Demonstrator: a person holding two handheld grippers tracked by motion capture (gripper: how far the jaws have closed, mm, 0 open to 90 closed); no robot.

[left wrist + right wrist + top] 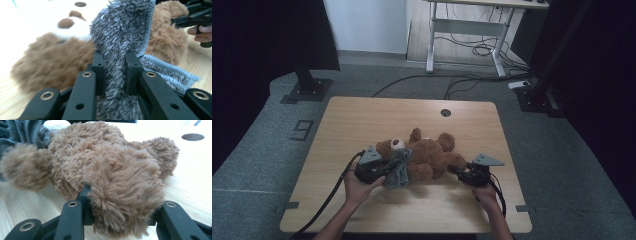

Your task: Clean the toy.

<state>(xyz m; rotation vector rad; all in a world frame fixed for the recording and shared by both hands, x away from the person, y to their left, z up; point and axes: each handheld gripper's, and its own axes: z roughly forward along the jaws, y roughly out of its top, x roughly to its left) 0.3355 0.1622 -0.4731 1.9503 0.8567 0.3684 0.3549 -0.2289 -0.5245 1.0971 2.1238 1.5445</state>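
1. The tabletop (362, 120) is pale wood with rounded corners, and a round cable hole (445, 112) sits near its far edge
2. A brown teddy bear (427, 155) lies on its back near the middle of the tabletop, head toward the person's left, legs toward the right
3. The left gripper (388, 169) is clamped tight on a grey fluffy cloth (398, 169); in the left gripper view the cloth (122, 37) is squeezed between the two black jaws and stands up against the bear's head and chest
4. The right gripper (455, 171) is closed on one of the bear's legs; in the right gripper view the furry paw (125, 192) bulges between the jaws, pressed from both sides
5. The person's left hand (357, 187) and right hand (486, 192) come in from the near edge, each with a black cable trailing back
6. Around the table is grey carpet (257, 150) with a "9" marked in tape (301, 130) to the left
7. Dark curtains (262, 45) hang on both sides, with black stand feet (307, 90) on the floor
8. Beyond, a white-legged desk (472, 30) stands over loose black cables (472, 50), and a white power strip (518, 84) lies on the carpet
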